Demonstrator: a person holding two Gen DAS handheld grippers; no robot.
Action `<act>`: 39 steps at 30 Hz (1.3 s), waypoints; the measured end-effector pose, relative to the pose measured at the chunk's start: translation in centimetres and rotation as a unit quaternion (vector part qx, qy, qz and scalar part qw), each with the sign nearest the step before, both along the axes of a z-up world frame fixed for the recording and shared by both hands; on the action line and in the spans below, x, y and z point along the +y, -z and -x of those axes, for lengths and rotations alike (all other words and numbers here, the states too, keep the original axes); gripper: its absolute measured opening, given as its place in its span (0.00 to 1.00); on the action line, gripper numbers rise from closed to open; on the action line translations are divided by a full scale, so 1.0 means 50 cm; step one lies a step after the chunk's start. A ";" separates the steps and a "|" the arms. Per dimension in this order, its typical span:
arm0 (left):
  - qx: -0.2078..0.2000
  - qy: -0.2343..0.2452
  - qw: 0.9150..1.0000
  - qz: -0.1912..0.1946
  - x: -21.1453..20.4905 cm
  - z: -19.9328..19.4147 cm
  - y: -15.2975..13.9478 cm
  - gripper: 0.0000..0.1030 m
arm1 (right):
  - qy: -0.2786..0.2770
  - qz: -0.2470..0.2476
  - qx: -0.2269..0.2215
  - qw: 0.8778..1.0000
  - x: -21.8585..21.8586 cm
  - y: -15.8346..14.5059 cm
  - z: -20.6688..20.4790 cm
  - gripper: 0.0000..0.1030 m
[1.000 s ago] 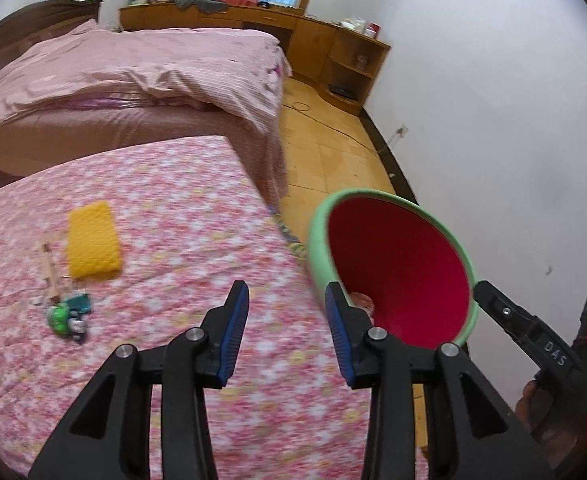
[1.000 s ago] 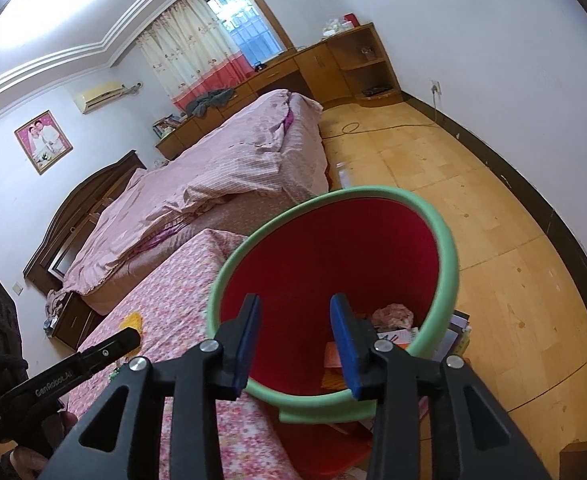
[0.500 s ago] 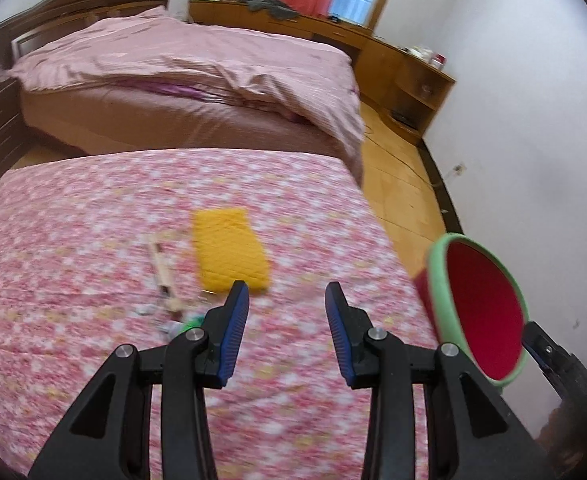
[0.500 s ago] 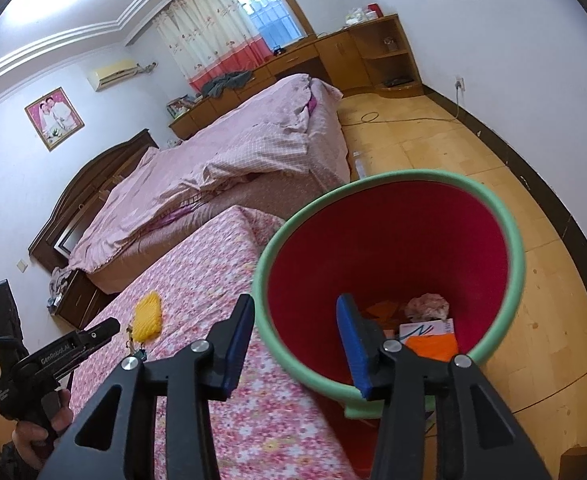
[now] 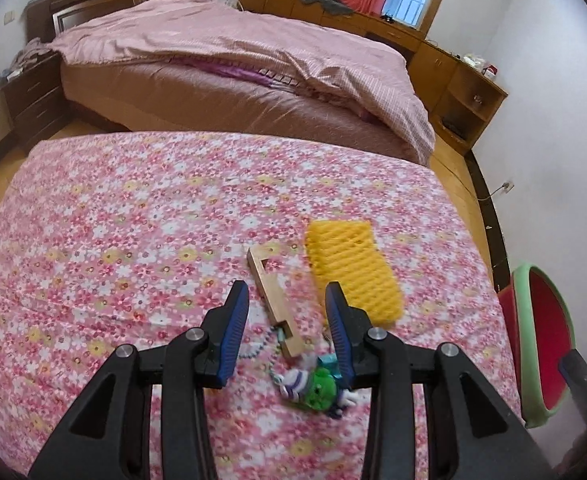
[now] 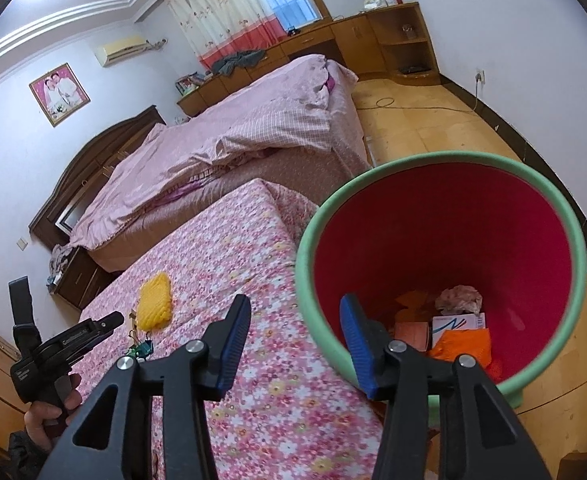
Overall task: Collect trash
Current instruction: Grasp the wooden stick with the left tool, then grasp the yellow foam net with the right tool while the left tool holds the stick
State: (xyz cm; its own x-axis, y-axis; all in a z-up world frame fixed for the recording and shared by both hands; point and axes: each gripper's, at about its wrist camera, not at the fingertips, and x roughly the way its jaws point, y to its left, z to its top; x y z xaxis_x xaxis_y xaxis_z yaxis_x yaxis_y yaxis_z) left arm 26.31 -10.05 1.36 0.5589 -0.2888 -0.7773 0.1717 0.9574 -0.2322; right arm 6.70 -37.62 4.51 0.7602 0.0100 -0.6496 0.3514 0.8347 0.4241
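**Scraps on the floral cloth, bin at its edge**

A wooden strip (image 5: 274, 299), a yellow ribbed sponge (image 5: 353, 268) and a small green toy figure (image 5: 320, 389) on a beaded cord lie close together on the pink floral cloth (image 5: 133, 232). The toy is blurred, and the left gripper (image 5: 287, 332) partly hides it; its jaws stand apart above the strip, holding nothing. The red bin with a green rim (image 6: 445, 240) stands just beside the cloth's edge, cut off at the frame side in the left view. Inside lie orange paper (image 6: 463, 346), a crumpled wad (image 6: 459, 298) and a white box, partly hidden behind the right gripper (image 6: 295, 340), whose jaws also stand apart, empty, straddling the bin's rim. A pink-covered bed (image 5: 253, 64) lies beyond.
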 end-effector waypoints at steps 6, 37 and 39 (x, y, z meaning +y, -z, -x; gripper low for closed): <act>0.019 0.007 1.000 -0.014 -0.019 -0.023 0.033 0.37 | -0.008 0.004 0.003 1.000 0.021 0.003 -0.028 0.51; -0.026 -0.102 0.994 0.004 0.201 -0.016 0.028 0.09 | -0.169 0.030 0.048 0.984 0.268 0.025 -0.258 0.52; -0.028 -0.103 0.994 0.002 0.204 -0.013 0.031 0.09 | -0.177 0.037 0.052 0.982 0.288 0.030 -0.275 0.52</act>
